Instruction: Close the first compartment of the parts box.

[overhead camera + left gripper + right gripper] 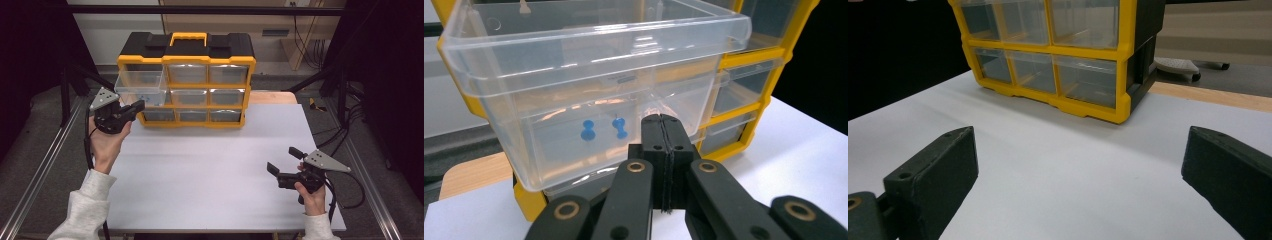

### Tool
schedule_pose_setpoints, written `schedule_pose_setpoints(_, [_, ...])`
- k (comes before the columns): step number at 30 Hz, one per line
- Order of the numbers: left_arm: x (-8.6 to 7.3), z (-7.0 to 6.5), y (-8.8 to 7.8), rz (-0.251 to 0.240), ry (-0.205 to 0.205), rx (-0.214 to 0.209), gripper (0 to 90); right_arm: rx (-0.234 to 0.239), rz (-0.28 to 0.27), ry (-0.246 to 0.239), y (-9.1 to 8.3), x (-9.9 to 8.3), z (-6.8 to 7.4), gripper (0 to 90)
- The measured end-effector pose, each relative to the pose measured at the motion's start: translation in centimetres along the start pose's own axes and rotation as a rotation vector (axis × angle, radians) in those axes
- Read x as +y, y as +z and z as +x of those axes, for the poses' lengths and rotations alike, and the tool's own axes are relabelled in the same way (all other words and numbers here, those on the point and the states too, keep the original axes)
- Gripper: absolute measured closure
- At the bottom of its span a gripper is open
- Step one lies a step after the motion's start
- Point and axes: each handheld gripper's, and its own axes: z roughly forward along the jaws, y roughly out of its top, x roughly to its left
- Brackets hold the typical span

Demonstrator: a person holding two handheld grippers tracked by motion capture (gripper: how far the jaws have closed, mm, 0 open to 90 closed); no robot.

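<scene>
The white table (210, 170) carries a yellow-and-black drawer cabinet (186, 80) at its far edge, straight ahead of both grippers. A clear drawer (589, 85) stands pulled out from the cabinet's left column, just above and in front of the left gripper (661, 131). That gripper's jaws are pressed together at the drawer's front wall; whether they pinch its lip I can't tell. The right gripper (284, 161) rests low over the table, well apart from the cabinet, jaws spread wide with nothing between them. Two blue pushpins (604, 129) lie inside the drawer, just left of the closed jaw tips.
</scene>
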Motion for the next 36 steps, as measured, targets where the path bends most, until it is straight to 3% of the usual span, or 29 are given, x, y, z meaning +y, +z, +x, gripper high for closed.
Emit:
schedule_pose_setpoints(5, [0.0, 0.2, 0.6, -0.012, 0.005, -0.017, 89.9, -0.003, -0.002, 0.007, 0.0, 0.0, 0.0, 2.0])
schedule_pose_setpoints(9, [0.1, 0.3, 0.8, -0.026, 0.022, 0.011, 89.9, -0.001, 0.000, 0.005, 0.0, 0.0, -0.1, 2.0])
schedule_pose_setpoints(36, [1.4, 1.9, 2.5, -0.033, 0.091, 0.056, 89.9, 0.000, 0.016, -0.008, 0.5, -0.1, 0.1, 2.0])
